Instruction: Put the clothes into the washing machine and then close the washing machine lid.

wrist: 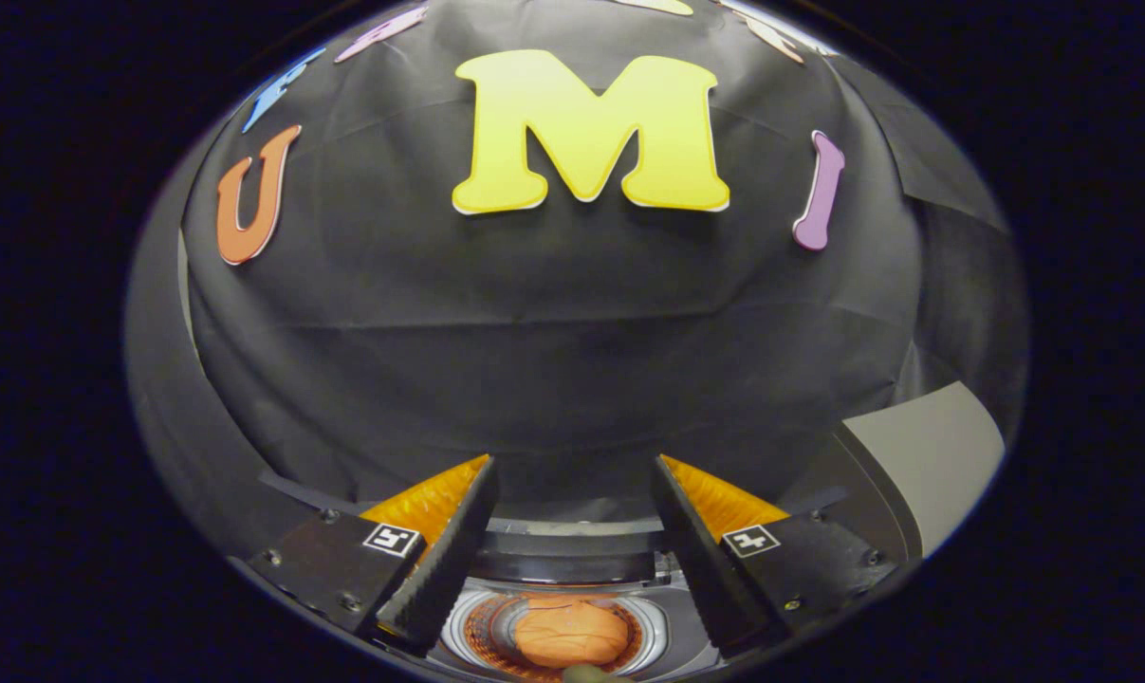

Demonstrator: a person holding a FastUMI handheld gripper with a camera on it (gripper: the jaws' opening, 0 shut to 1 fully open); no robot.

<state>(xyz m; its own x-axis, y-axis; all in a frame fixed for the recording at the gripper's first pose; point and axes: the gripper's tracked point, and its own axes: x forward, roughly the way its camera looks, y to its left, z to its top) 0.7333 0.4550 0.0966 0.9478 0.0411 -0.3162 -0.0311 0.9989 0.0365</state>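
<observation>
I am holding the gripper [572,555] with its jaws spread wide and gripping nothing, and at the bottom centre of the frame one orange garment [572,634] is lying in the drum of the single washing machine [653,621], below and between the fingers. The grey lid [923,455] is standing open at lower right, so I judge that closing it means swinging toward that side.

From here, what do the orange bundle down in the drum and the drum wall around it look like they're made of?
The orange bundle looks like soft matte cloth: it lies as a rounded, creased lump with no shine. The drum wall around it reads as metal or glossy plastic, judging by its bright ringed reflections; I can't tell which. The hand-held gripper is open above the drum, its fingers ribbed, dark and rubbery-looking.
</observation>
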